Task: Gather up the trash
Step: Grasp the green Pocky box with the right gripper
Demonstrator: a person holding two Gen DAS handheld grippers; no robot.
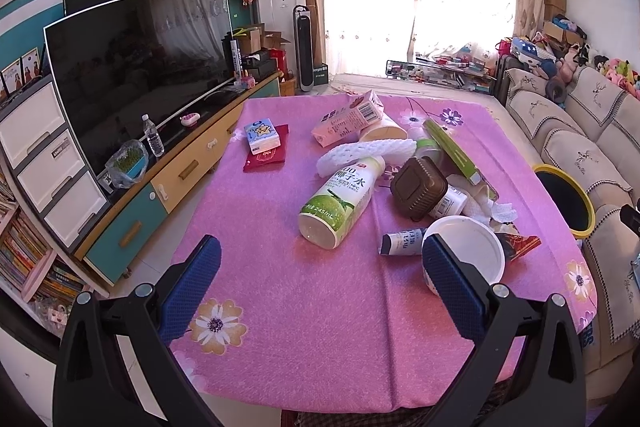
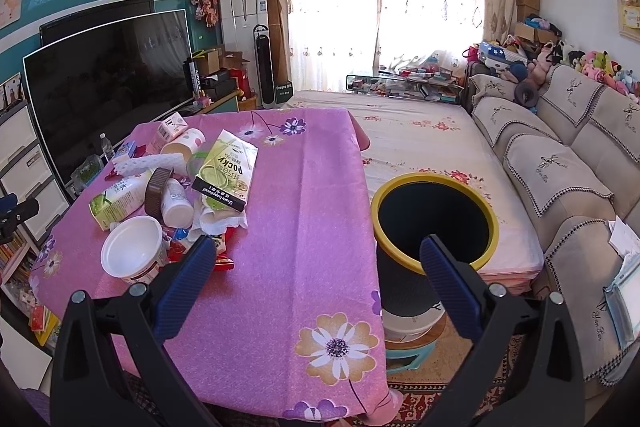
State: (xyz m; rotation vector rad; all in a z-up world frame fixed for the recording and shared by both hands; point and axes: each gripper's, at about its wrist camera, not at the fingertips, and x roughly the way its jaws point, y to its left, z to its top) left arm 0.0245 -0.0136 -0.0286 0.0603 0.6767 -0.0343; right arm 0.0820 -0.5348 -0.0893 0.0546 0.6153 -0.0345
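Note:
Trash is heaped on a pink flowered tablecloth (image 1: 320, 307): a green coconut-water bottle (image 1: 340, 201) lying down, a brown square tub (image 1: 418, 193), a white round cup (image 1: 472, 251), a pink carton (image 1: 348, 119), a green Pocky box (image 2: 226, 171) and crumpled tissue (image 1: 496, 211). A black bin with a yellow rim (image 2: 436, 223) stands just right of the table. My left gripper (image 1: 320, 275) is open above the table's near part, its right finger beside the white cup. My right gripper (image 2: 316, 267) is open with nothing in it, between the table edge and the bin.
A large TV (image 1: 136, 67) on a low cabinet runs along the left. A beige sofa (image 2: 560, 167) with plush toys fills the right side. A floral mat (image 2: 420, 139) lies behind the bin. A tissue pack (image 1: 262, 137) and red packet sit at the table's far left.

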